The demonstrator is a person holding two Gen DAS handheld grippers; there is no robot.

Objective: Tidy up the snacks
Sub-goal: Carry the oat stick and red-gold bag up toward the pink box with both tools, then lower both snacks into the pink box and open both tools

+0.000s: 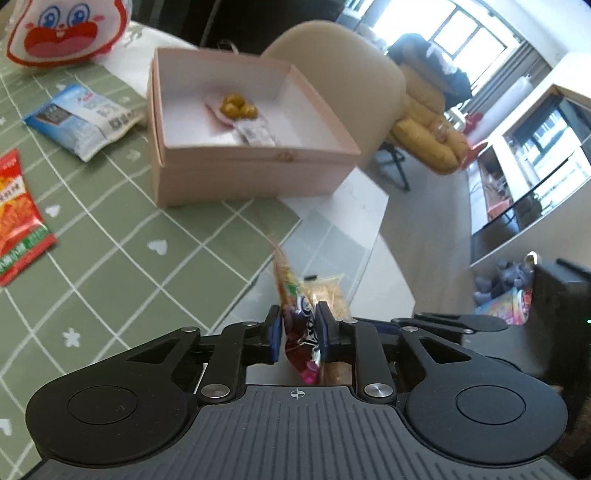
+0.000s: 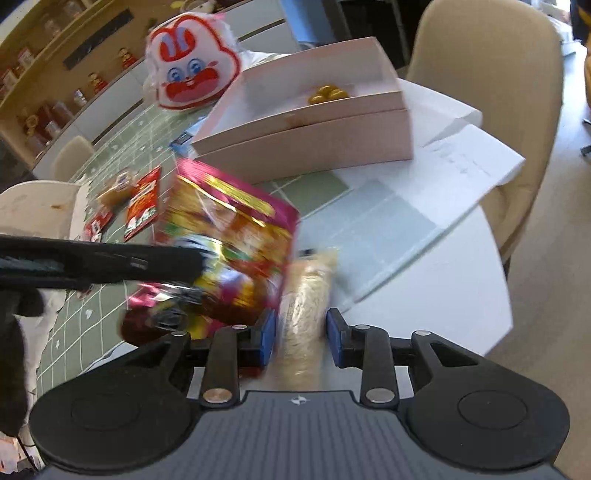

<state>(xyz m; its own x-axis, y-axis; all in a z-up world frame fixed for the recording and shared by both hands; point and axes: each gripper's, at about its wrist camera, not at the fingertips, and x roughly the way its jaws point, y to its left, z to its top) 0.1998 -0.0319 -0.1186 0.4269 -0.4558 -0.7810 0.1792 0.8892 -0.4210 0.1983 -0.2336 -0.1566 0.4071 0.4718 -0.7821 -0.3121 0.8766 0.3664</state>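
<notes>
My left gripper [image 1: 298, 332] is shut on the edge of a colourful red and magenta snack packet [image 1: 301, 343], held edge-on above the table's near corner. In the right wrist view the same packet [image 2: 229, 236] hangs from the left gripper's black arm [image 2: 99, 260]. My right gripper [image 2: 301, 341] is shut on a pale clear-wrapped noodle snack [image 2: 306, 314]. This snack also shows in the left wrist view [image 1: 328, 293]. The open pink box [image 1: 236, 162] stands beyond, holding one packet of yellow-green balls [image 1: 238, 107].
On the green checked tablecloth [image 1: 122, 236] lie a blue and white packet [image 1: 79, 120] and a red packet [image 1: 18, 218]. A rabbit-face bag [image 1: 62, 29] stands at the back. A beige chair [image 1: 343, 74] stands behind the box. More red packets [image 2: 142, 203] lie further left.
</notes>
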